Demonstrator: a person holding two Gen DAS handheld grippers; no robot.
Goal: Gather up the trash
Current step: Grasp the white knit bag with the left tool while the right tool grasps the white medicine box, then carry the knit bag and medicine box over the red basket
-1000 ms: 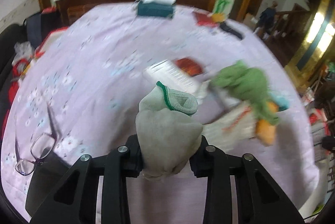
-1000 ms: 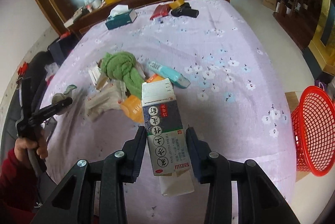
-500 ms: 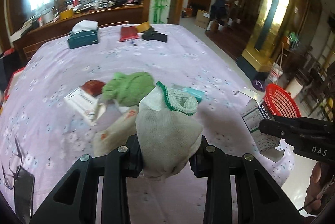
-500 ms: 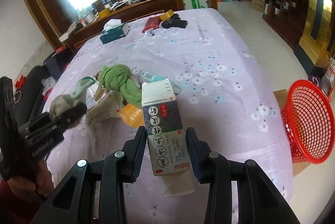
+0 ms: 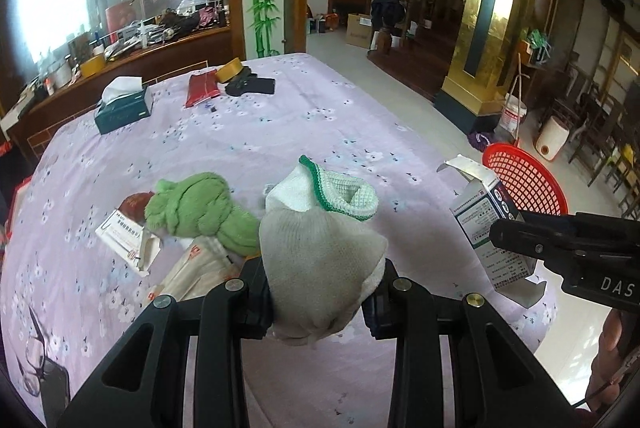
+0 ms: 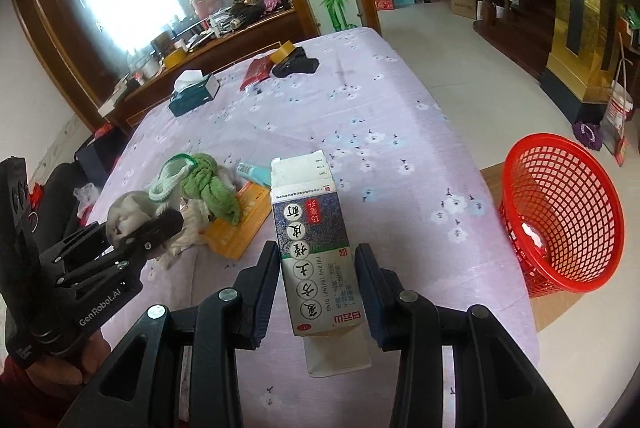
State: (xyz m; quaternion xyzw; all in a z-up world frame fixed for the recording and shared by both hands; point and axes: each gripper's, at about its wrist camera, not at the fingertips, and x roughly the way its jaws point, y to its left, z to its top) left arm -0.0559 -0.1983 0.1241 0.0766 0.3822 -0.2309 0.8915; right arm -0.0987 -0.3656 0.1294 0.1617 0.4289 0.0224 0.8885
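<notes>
1. Grey knit glove (image 5: 320,260) with a green-edged cuff, bunched and upright, clamped between the left jaws.
2. Tall printed carton (image 6: 316,248), top flap open, held upright between the right jaws.
3. Red mesh basket (image 6: 560,212), tilted, beside the worktop.

The left claw (image 6: 136,224) carries the white brand name "GenRobot.AI" on its black body, seen in the right wrist view. In the left wrist view, the black body of the right claw (image 5: 516,232) shows the white letters "DAS" at the edge of the picture. The carton (image 6: 316,248) between the fingers of the right claw has large Chinese characters printed upside down, a red patch with "15", and a line of small Latin letters too small to read surely.
</notes>
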